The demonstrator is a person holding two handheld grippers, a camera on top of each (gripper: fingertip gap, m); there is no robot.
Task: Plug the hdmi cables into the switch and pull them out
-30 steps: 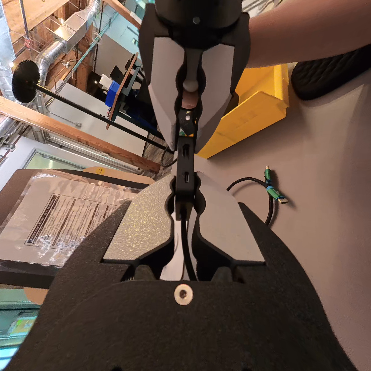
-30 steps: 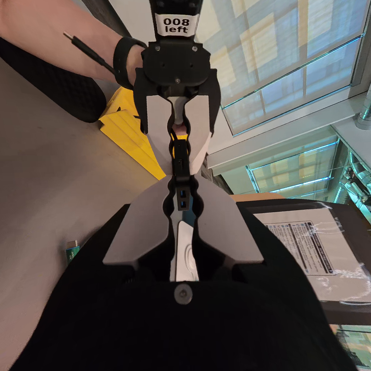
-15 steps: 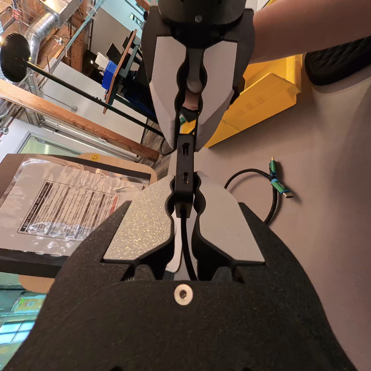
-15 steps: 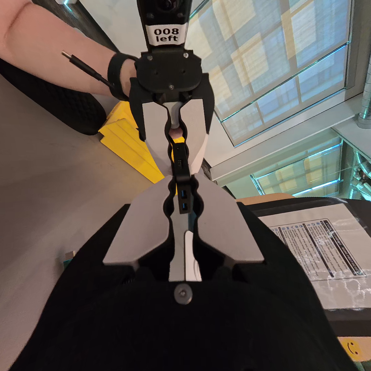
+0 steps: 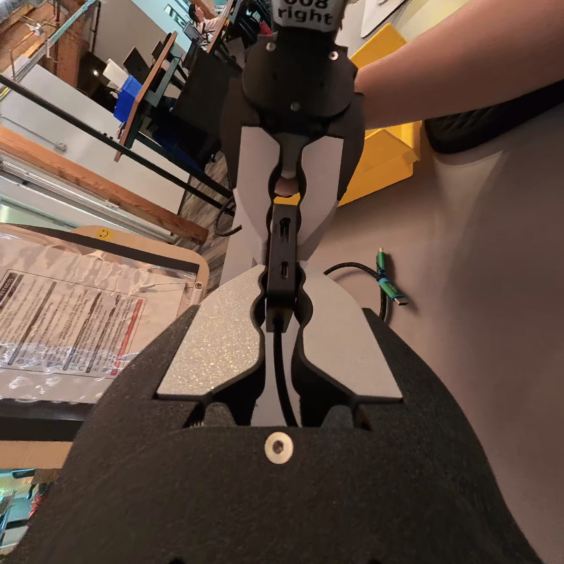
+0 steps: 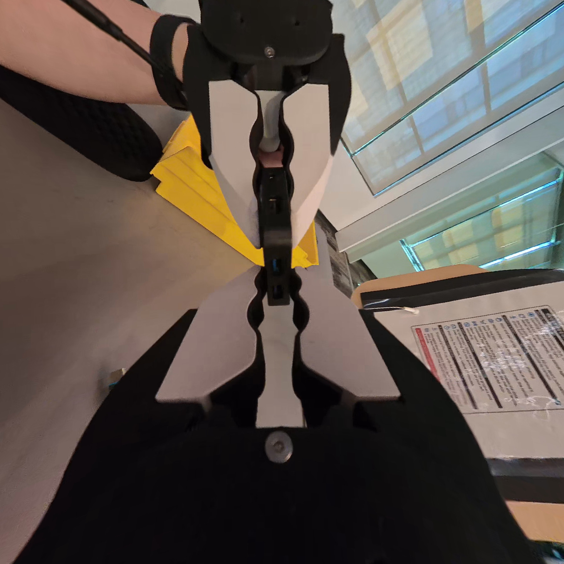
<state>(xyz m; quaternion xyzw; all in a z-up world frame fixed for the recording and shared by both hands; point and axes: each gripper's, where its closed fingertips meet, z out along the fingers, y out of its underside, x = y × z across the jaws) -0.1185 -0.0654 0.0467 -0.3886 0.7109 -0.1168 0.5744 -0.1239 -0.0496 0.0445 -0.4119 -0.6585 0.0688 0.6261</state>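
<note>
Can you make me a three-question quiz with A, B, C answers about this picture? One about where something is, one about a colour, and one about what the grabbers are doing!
1. Where is the loose braided black cable with green plugs?
A. Lying on the grey table
B. Plugged into the black switch
C. Inside the yellow bin

2. What colour is the plastic bin behind the grippers?
A. Red
B. Yellow
C. White

3. What is happening to the slim black rectangular switch?
A. It lies alone on the table
B. Only one gripper holds it
C. The left gripper and the right gripper each clamp one end

Answers:
1. A, since the cable curls on the table with its plugs free.
2. B, since its stepped sides are bright yellow.
3. C, since both pairs of grey fingers close on the switch from opposite ends.
</note>
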